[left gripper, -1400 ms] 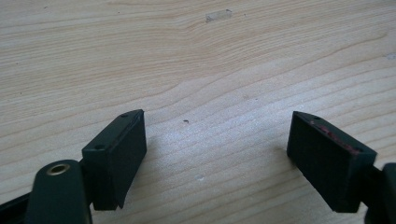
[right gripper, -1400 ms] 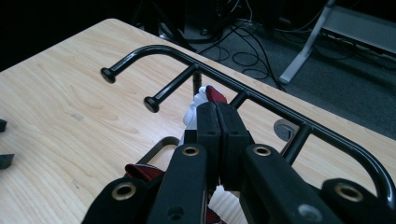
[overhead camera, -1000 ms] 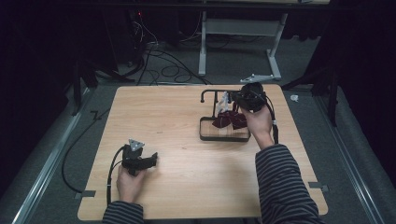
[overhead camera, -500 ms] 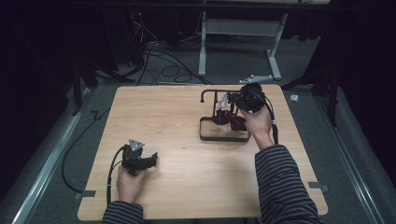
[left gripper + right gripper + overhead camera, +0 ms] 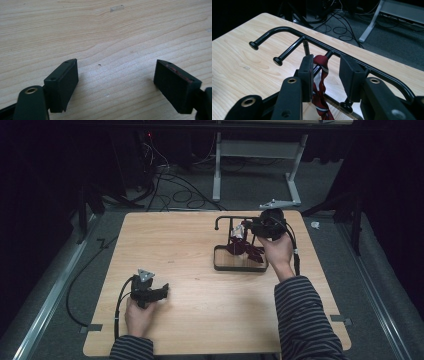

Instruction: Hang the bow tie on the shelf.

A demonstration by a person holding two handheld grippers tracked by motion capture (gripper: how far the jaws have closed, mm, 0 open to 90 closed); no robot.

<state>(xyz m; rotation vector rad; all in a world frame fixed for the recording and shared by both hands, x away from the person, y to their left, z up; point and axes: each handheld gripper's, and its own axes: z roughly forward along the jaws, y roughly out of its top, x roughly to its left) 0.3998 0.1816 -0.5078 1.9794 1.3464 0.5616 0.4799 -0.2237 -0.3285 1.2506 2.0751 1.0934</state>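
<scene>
Item: dark red striped tie (image 5: 321, 75), draped over a peg of the black rack (image 5: 287, 31), tail pooled in the rack's base tray (image 5: 240, 266) at the table's (image 5: 190, 245) far right. Right gripper (image 5: 329, 72): jaws just opening, tie between them, pads no longer pressing; released, hanging presumably complete. Left gripper (image 5: 116, 82): jaws wide apart, nothing between, resting near the table's front left. Next likely: withdrawal without snagging the cloth.

Left gripper (image 5: 162, 291) jaws wide, right gripper (image 5: 246, 227) jaws just opening
</scene>
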